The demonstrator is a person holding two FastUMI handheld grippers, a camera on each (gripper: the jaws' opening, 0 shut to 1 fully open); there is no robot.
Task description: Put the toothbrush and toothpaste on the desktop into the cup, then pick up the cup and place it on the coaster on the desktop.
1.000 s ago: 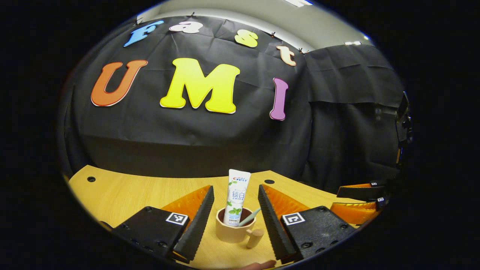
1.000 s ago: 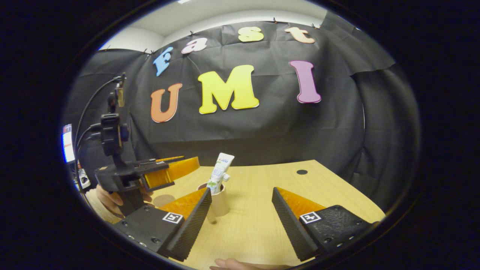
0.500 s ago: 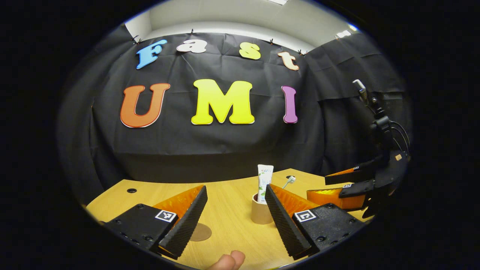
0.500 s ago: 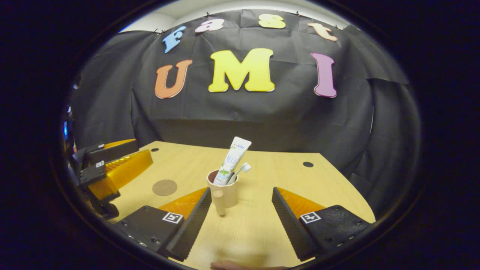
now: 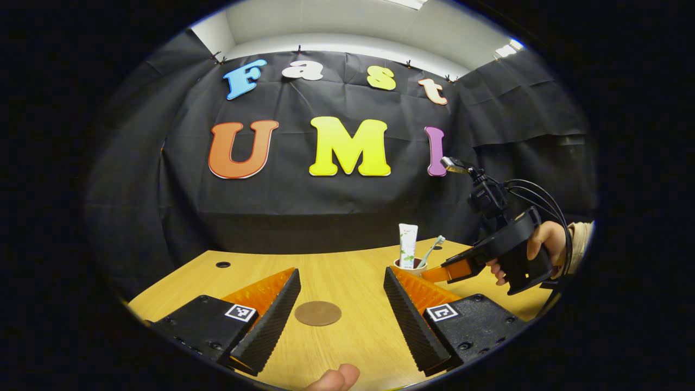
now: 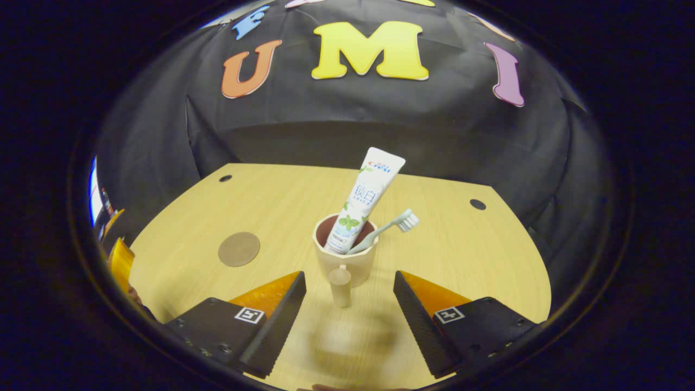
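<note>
A beige cup (image 6: 346, 262) with a peg handle stands upright on the wooden desk (image 6: 461, 255), holding a white toothpaste tube (image 6: 365, 200) and a pale toothbrush (image 6: 386, 229). My right gripper (image 6: 350, 320) is open, its fingers on either side of the handle, just short of the cup. A round brown coaster (image 6: 239, 248) lies bare to the cup's left. In the left gripper view my left gripper (image 5: 341, 315) is open over the coaster (image 5: 318, 313), with the cup (image 5: 410, 266) far right behind one finger and the right gripper (image 5: 461, 265) held by a hand beside it.
Dark round holes (image 6: 478, 204) sit in the desk near its back edge. Black cloth walls the booth behind and at both sides. A fingertip (image 5: 334, 378) shows at the bottom of the left gripper view.
My left gripper has drawn away to the left, from around the cup to the coaster. My right gripper has swung in toward the cup and tilted down, so the cup stands centred between its fingers.
</note>
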